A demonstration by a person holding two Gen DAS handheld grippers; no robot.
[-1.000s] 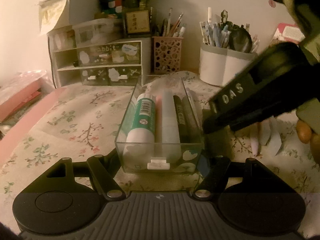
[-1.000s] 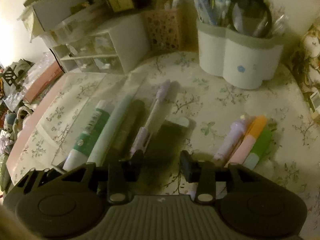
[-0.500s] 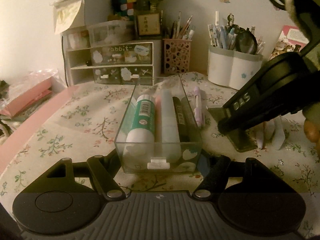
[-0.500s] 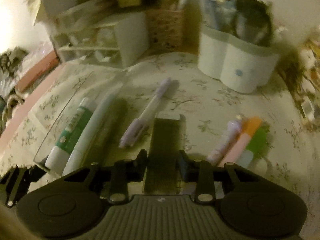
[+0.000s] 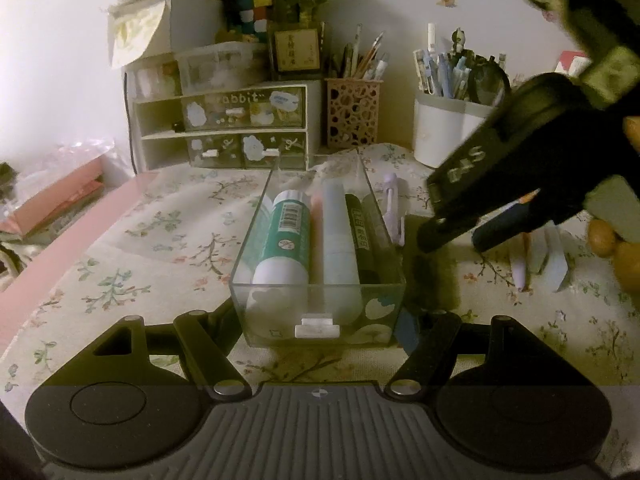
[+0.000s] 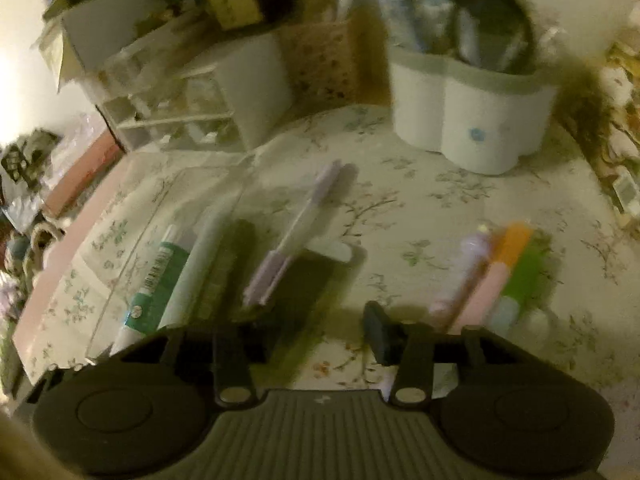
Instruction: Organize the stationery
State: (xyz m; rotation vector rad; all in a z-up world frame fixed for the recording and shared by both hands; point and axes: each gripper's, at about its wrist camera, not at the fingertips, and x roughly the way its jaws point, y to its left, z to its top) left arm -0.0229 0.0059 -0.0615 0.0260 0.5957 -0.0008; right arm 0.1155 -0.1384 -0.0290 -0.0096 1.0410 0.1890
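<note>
Stationery: sorted partly into a clear tray [image 5: 320, 320] on the floral worktop [image 5: 140, 280], the rest loose beside it.
Left tongs [image 5: 320, 320]: clenched on the near end of the tray, one finger on each side wall.
Tray: holds a green-labelled glue stick [image 5: 286, 236], a pale tube [image 5: 336, 236] and a dark marker [image 5: 360, 236], all lying lengthwise side by side.
Right tongs [image 6: 316, 328]: jaws just widened and standing apart with nothing pinched; they point steeply down over the cloth just right of the tray; the picture is blurred.
Dark flat strip [image 6: 308, 288]: lying on the worktop directly ahead of the right tongs, free of their pads, a pale end showing at its far tip.
Lilac pen [image 6: 296, 236]: on the worktop between the tray and the strip, outside the tray, running along the tray's right wall.
Highlighters [image 6: 504, 272]: a lilac, a pink-and-orange and a green one lying together on the cloth to the right, apart from the tray.
Hand: fingers [image 5: 600, 236] visible at the right edge of the left view, behind the right tool's black body.
White holder [image 6: 472, 120]: at the far right of the worktop, full of pens.
Lattice cup [image 5: 352, 116]: left of the holder, with pencils and brushes.
Drawer unit [image 5: 224, 128]: at the far left, against the wall.
</note>
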